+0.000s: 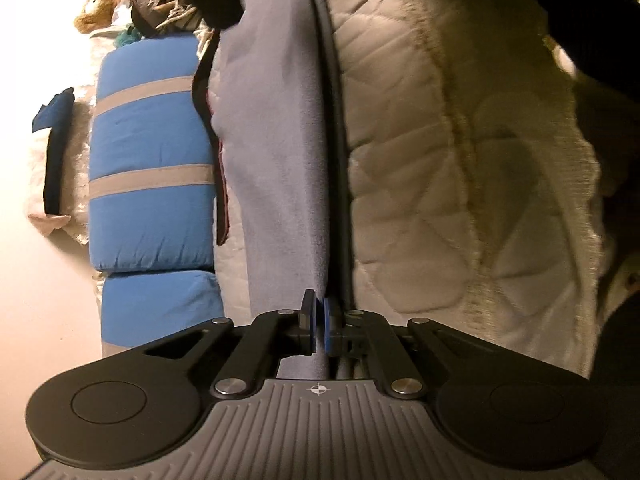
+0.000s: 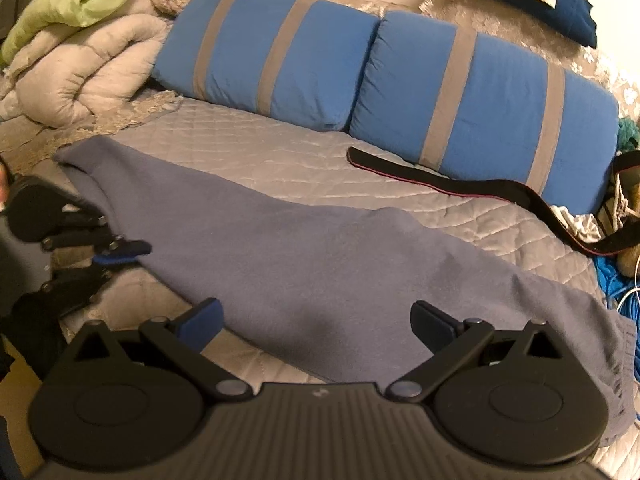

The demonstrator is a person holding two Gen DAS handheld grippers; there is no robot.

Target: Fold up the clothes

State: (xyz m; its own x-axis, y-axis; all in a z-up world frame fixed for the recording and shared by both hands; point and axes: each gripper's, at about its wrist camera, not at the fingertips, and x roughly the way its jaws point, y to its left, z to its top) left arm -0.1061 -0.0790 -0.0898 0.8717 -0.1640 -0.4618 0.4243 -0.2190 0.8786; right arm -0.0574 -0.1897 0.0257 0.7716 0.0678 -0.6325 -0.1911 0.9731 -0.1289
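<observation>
- Right now a grey-blue garment (image 2: 312, 264) lies stretched long across the quilt (image 2: 248, 148) on the bed, one end towards the bedding pile at the left, the other bunched at the right edge of the right wrist view.
- At the garment's left end sits the left gripper (image 2: 120, 254), its jaws together; from its own camera the blue pads (image 1: 308, 328) stand closed right at the cloth's edge (image 1: 280, 184), and a pinch of fabric seems caught there, though I cannot tell for sure.
- Over the garment's near edge hangs the right gripper (image 2: 316, 326), jaws wide apart and gripping nothing; the cloth shows in the gap between the fingers (image 2: 200, 322).
- Beyond the garment, two blue pillows (image 2: 400, 72) with grey stripes lie end to end along the far side of the bed.
- Just in front of the right pillow, a black strap (image 2: 440, 178) with a reddish edge curls over the quilt, near the garment but apart from it.
- Piled at the far left are a pale duvet (image 2: 80, 76) and, on top of it, a green cloth (image 2: 80, 0).
- At the top right corner lies a dark blue cushion (image 2: 572, 0).
- Seen from the left wrist, a black cable (image 1: 336, 140) runs along the garment's edge up to the gripper, and a teddy bear (image 1: 98, 8) sits past the pillows, beside the wall.
- Blue cord (image 2: 612, 276) and a thin white wire lie tangled at the right edge.
</observation>
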